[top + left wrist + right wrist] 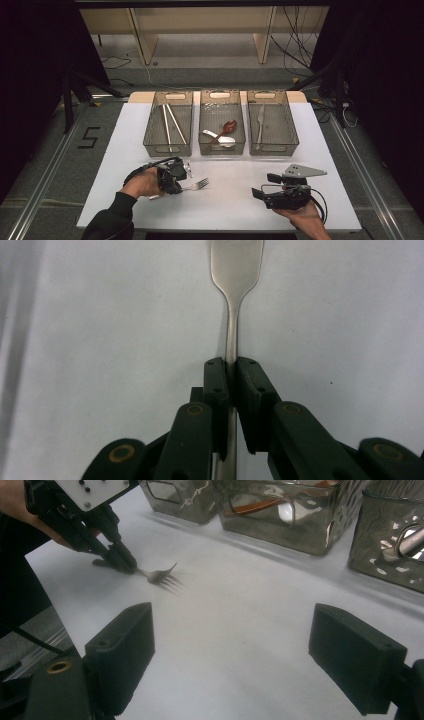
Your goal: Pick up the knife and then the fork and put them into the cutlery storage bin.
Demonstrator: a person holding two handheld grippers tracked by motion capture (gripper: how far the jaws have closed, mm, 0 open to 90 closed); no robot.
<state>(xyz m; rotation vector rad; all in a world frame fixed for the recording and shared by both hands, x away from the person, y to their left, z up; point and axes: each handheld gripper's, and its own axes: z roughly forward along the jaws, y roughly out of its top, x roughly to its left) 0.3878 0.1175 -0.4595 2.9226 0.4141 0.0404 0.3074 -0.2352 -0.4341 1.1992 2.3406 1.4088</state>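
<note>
left claw clenched on fork handle | right claw released | tines visible from right gripper view

Fork tines cut off by top edge in left gripper view; handle partly hidden between clamped jaws of left gripper, lower end hidden.

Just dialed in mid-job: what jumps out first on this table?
The left hand-held gripper is shut on the handle of a metal fork at the near left of the white table, tines pointing right. Along the far edge sit three clear bins: chopsticks in the left, spoons in the middle, a knife in the right. The right hand-held gripper waits open at near right, holding nothing.
</note>
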